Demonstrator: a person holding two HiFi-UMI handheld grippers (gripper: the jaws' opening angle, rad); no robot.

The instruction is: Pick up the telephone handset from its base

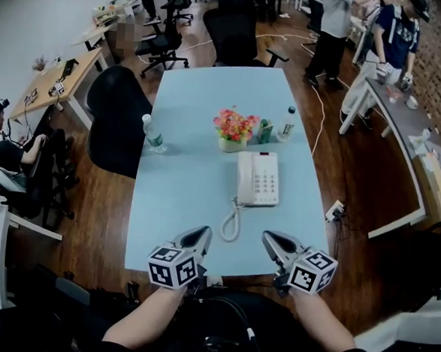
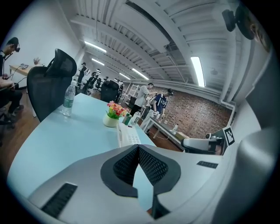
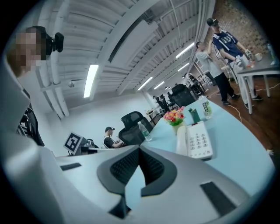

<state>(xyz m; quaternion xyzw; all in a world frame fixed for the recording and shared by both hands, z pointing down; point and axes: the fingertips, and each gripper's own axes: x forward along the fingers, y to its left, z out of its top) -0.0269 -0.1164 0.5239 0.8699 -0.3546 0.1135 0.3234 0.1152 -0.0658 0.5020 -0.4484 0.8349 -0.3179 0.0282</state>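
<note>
A white telephone (image 1: 262,180) lies on the light blue table (image 1: 181,199), its handset (image 1: 243,177) resting in the cradle on the base's left side. A coiled cord (image 1: 231,222) trails from it toward the near edge. My left gripper (image 1: 205,231) and right gripper (image 1: 267,236) hover side by side over the near table edge, short of the phone, both shut and empty. In the left gripper view the left gripper (image 2: 138,148) has its pads meeting at the tip, with the telephone (image 2: 129,135) ahead. In the right gripper view the right gripper (image 3: 139,148) is also shut, with the handset (image 3: 181,139) ahead to the right.
Beyond the phone stand a flower pot (image 1: 235,132), a green carton (image 1: 265,131) and a water bottle (image 1: 287,123); another bottle (image 1: 154,135) stands at the left edge. Black office chairs (image 1: 119,119) ring the table. People stand at the far right and sit at the left.
</note>
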